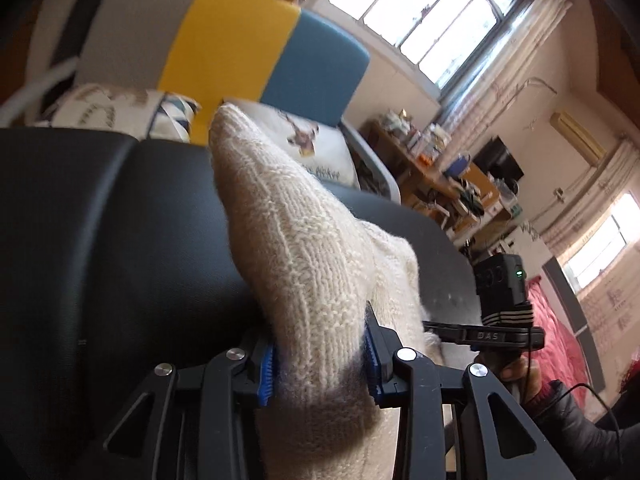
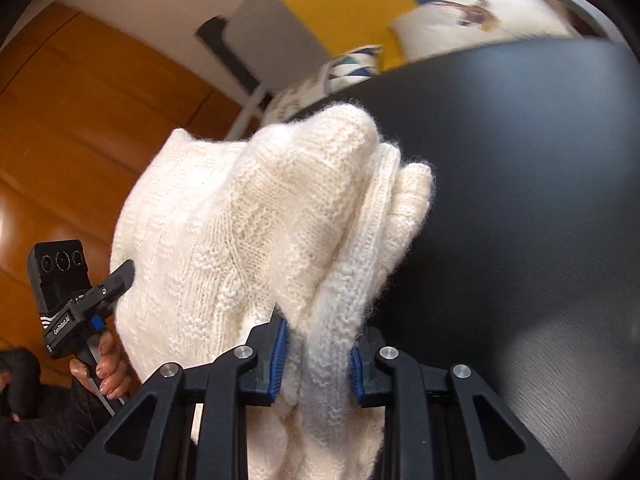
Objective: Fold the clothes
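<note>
A cream knitted sweater point(image 1: 304, 248) is held up above a black table point(image 1: 100, 220). My left gripper point(image 1: 320, 360) is shut on a thick fold of it, the blue pads pressing both sides. My right gripper point(image 2: 318, 360) is shut on another bunched edge of the same sweater point(image 2: 248, 220). The right gripper shows at the right of the left wrist view point(image 1: 500, 332), and the left gripper shows at the left of the right wrist view point(image 2: 96, 304), both touching the sweater. The sweater's lower part is hidden behind the fingers.
The black table point(image 2: 520, 200) fills the space beyond the sweater. Behind it stand a grey, yellow and blue sofa back point(image 1: 232, 40) and patterned cushions point(image 1: 112, 112). A cluttered wooden desk point(image 1: 440, 172) is at the right, an orange wooden wall point(image 2: 80, 120) at the left.
</note>
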